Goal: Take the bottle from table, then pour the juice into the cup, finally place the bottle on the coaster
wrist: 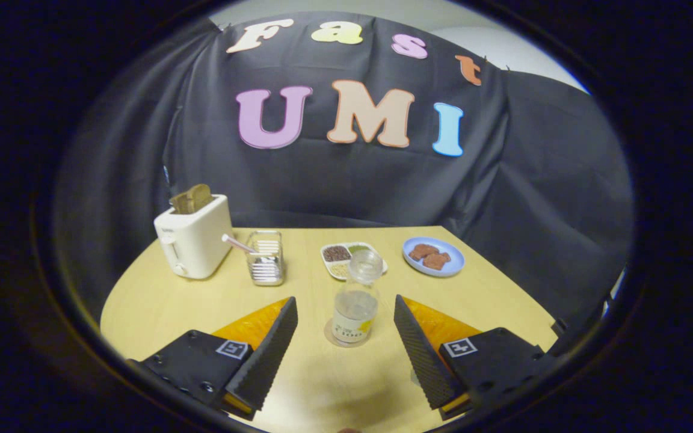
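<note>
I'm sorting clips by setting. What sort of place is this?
Likely a staged breakfast table in a recording booth: a toaster with bread, a plate of food, black cloth behind. The open gripper flanks a bottle.

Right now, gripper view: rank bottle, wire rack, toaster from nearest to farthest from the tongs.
1. Bottle: upright on the coaster, between the open tongs.
2. Wire rack: beyond the left finger.
3. Toaster: farther left, beside the rack, bread in its slots.
</note>
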Demonstrator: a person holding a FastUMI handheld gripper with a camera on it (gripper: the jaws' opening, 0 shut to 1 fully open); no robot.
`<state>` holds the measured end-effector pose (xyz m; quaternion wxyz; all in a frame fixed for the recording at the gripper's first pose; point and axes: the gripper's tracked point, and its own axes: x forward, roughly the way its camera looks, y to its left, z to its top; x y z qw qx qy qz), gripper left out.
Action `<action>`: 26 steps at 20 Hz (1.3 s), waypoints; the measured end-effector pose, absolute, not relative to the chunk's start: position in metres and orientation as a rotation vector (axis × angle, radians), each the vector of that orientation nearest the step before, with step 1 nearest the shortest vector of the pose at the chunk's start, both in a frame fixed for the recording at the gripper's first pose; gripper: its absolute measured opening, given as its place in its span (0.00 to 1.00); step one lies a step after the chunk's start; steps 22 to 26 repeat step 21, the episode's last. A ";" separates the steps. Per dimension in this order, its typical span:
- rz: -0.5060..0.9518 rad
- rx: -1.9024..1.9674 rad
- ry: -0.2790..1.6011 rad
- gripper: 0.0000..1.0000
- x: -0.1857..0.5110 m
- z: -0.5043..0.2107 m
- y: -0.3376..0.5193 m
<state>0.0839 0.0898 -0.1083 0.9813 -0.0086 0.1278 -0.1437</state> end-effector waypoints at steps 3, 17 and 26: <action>-0.244 -0.023 0.201 1.00 0.074 -0.071 0.100; -0.091 0.019 0.134 1.00 0.027 -0.015 0.134; -0.074 0.002 0.135 1.00 0.022 -0.015 0.134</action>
